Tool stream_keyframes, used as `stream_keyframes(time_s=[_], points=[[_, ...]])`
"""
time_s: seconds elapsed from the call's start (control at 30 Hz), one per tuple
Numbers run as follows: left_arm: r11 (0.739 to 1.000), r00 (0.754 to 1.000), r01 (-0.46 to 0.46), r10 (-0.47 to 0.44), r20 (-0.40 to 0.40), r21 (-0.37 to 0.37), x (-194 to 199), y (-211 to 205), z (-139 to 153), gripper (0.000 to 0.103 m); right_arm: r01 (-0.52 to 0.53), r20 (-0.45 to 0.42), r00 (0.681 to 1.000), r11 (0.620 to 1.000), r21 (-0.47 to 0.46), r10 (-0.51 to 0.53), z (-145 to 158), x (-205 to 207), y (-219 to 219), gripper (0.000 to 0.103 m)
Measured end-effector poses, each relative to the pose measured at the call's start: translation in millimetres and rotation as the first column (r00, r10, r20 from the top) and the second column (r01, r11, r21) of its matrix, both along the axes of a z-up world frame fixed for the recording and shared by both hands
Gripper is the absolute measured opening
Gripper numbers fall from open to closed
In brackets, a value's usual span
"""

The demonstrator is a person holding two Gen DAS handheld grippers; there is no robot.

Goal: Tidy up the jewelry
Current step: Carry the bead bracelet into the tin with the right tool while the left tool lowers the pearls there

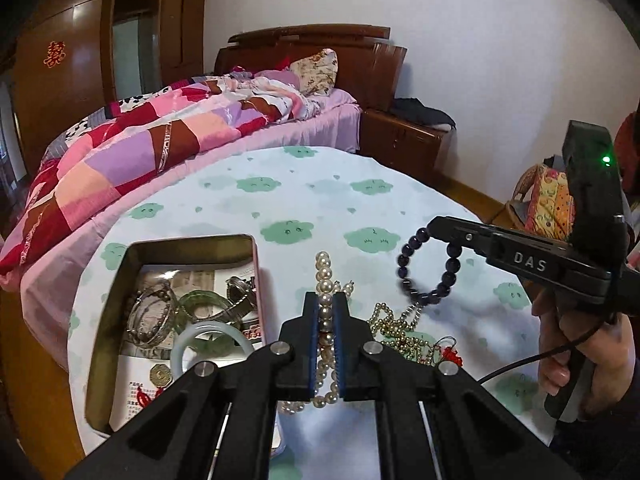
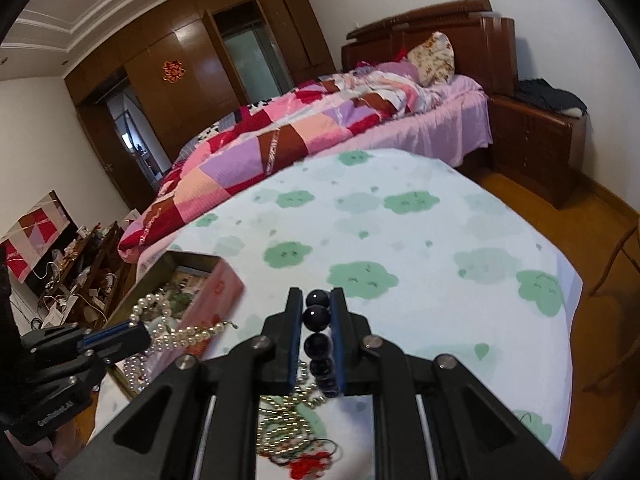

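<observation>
Pearl strand (image 1: 325,308) hangs beside open tin (image 1: 116,280), gold beads (image 1: 394,328) below.

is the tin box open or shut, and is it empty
Open, not empty: the tin box has no lid on, and bangles lie inside.

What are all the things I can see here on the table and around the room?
pearl necklace: one, white, clamped in left gripper
dark bead bracelet: one, deep purple, hanging from right gripper
gold bead chain: one, gold, heaped on tablecloth
red knot charm: one, red, beside the chain
tin box: one, pink-sided, left on table, holding bangles
tablecloth: one, white with green clouds
bed: one, pink patchwork quilt, behind table
wardrobe: one, brown, far wall
left gripper: one, black, shut
right gripper: one, black, shut
hand: one, holding right gripper's handle
</observation>
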State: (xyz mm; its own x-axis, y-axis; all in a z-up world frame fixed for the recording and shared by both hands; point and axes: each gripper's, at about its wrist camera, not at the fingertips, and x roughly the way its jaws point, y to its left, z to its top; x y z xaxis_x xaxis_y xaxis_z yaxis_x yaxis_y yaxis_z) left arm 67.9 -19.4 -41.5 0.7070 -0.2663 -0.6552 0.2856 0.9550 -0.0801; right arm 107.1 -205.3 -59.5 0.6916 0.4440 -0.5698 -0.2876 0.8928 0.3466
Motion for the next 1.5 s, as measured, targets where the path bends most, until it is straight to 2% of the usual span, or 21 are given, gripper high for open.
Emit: stream_keyframes(time_s=[0.43, 0.83, 1.23, 1.5], points=[[0.997, 0.997, -0.061, 0.062, 0.035, -0.051, -9.3, 28.6, 17.0, 0.005, -0.073, 0.065, 0.995, 0.997, -0.040, 0.075, 28.8, -15.9, 30.3, 0.016], [0.988, 0.989, -0.133, 0.137, 0.059, -0.073, -12.4, 57.8, 27.3, 0.005, -0.168, 0.130, 0.976, 0.983, -0.073, 0.177, 60.7, -25.2, 70.1, 0.016], [0.978, 0.978, -0.194, 0.199, 0.061, -0.070, -12.1, 83.4, 27.1, 0.006, -0.270, 0.142, 0.947, 0.953, -0.135, 0.288, 66.8, -29.6, 119.4, 0.016], [0.970, 0.970, -0.234, 0.238, 0.053, -0.067, -10.9, 101.2, 22.8, 0.006, -0.318, 0.134, 0.930, 0.933, -0.167, 0.341, 60.7, -32.9, 147.4, 0.016]])
